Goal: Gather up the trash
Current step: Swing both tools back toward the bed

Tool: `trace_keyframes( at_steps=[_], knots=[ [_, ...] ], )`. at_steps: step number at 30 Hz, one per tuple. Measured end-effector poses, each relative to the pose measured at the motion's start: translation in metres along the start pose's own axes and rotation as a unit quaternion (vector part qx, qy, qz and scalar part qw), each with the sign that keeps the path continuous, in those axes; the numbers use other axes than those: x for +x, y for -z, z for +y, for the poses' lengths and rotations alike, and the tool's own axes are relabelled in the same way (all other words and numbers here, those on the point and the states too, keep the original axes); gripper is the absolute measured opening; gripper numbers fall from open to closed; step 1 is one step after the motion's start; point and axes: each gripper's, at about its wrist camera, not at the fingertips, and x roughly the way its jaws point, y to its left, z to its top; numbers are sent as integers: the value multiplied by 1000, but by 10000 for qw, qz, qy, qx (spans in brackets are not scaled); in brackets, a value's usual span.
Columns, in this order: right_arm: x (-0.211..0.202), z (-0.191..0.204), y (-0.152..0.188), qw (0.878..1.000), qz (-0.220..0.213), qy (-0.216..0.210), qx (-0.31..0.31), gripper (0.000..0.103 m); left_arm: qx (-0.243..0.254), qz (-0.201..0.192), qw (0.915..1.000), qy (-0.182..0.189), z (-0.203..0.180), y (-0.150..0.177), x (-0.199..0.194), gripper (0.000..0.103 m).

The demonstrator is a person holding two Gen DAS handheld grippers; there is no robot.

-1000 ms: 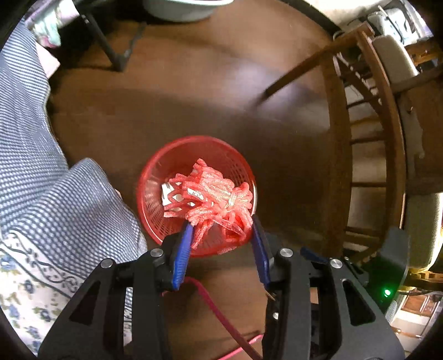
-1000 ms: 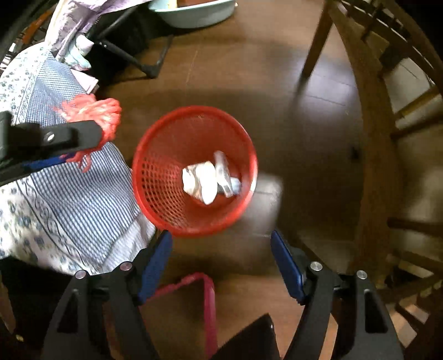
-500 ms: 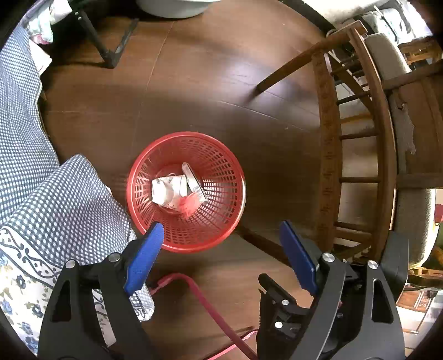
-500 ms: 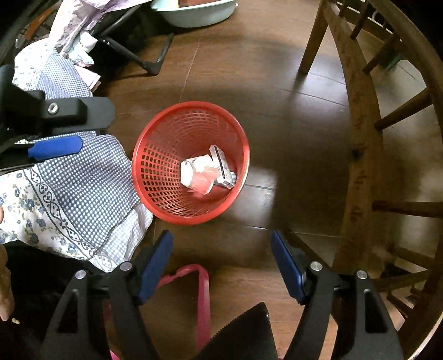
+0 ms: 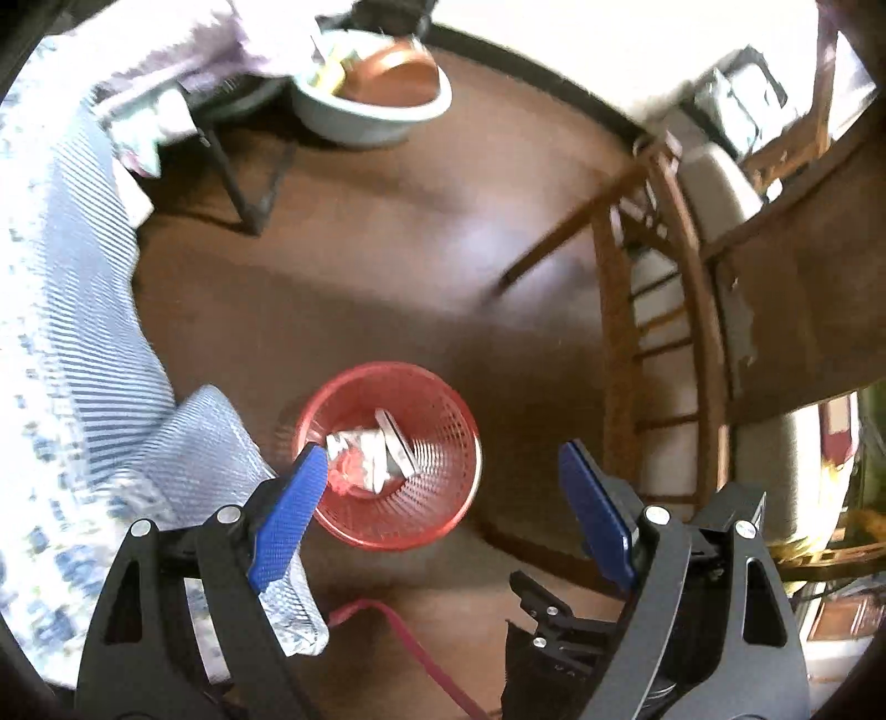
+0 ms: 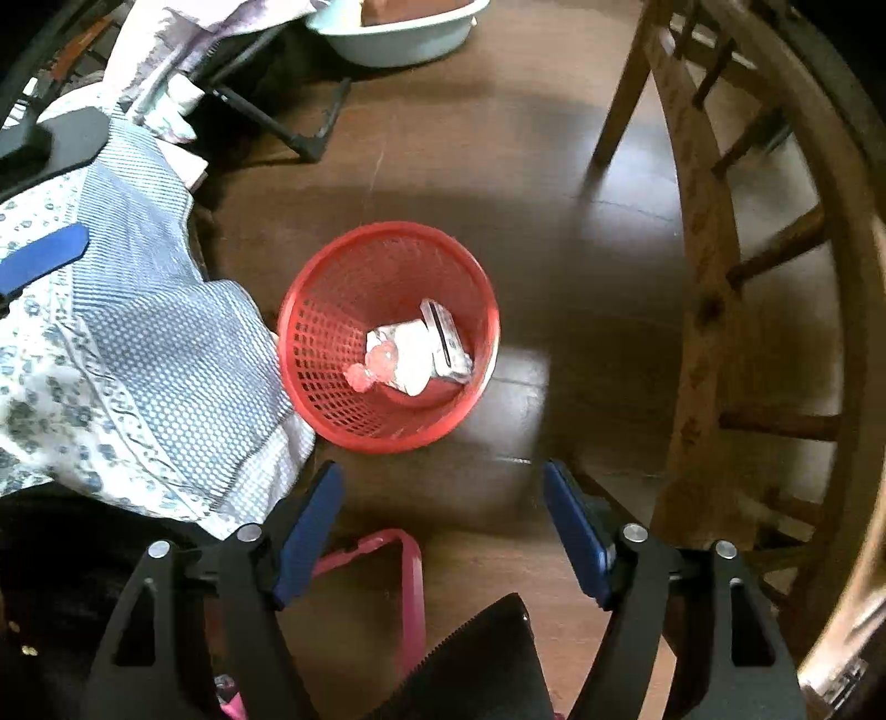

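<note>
A red mesh basket [image 5: 443, 504] [image 6: 326, 387] stands on the dark wood floor. It holds a crumpled pink net [image 6: 376, 363] [image 5: 343, 476], white crumpled wrappers [image 6: 412, 354] [image 5: 368, 448] and a small flat packet [image 6: 443, 338]. My left gripper [image 5: 443, 459] is open and empty, high above the basket. Its blue pad also shows at the left of the right wrist view [image 6: 44, 257]. My right gripper [image 6: 443, 476] is open and empty, above the floor just in front of the basket.
A blue-and-white patterned cloth [image 6: 138, 354] [image 5: 72, 354] hangs at the left, next to the basket. A wooden chair [image 6: 720, 310] [image 5: 659, 343] stands at the right. A pale basin [image 5: 371, 111] [image 6: 398, 39] and a black folding frame [image 6: 288, 122] are at the back. A pink strap [image 6: 410, 581] lies near me.
The left gripper opened and dropped the pink net into the basket, then rose well above it. The right gripper has stayed open and drifted back slightly.
</note>
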Motion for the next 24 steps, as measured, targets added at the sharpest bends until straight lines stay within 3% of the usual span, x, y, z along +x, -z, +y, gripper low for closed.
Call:
trace_keyframes(
  at_steps=[4, 6, 8, 12, 15, 17, 20, 21, 23, 24],
  knots=[
    [-29, 16, -2, 9993, -306, 87, -190, 89, -19, -480, 9988, 124, 1, 3, -45, 83],
    [-44, 26, -2, 9984, -453, 130, -303, 90, -59, -711, 9972, 221, 6, 4, -71, 83],
    [-58, 36, -2, 9972, -601, 137, -416, 90, -123, -952, 9951, 244, 12, 4, -97, 91],
    [-88, 69, -1, 9930, -920, 97, -738, 90, -354, -1560, 9871, 99, 46, 12, -162, 94],
    [-108, 105, -5, 9880, -1103, 48, -1084, 90, -597, -2081, 9759, -277, 88, 22, -214, 96],
    [-123, 137, -7, 9822, -1268, -19, -1389, 90, -779, -2421, 9640, -776, 121, 28, -248, 96],
    [-152, 202, -11, 9678, -1569, -274, -1947, 91, -1224, -2861, 9352, -1691, 179, 39, -299, 96],
    [-157, 220, -11, 9639, -1634, -350, -2073, 92, -1495, -3006, 9165, -2177, 208, 44, -318, 96],
    [-170, 273, -10, 9508, -1784, -619, -2455, 95, -1801, -3142, 8935, -2654, 241, 51, -339, 96],
    [-173, 291, -8, 9459, -1836, -711, -2578, 95, -1997, -3237, 8767, -2945, 263, 54, -351, 96]
  ],
)
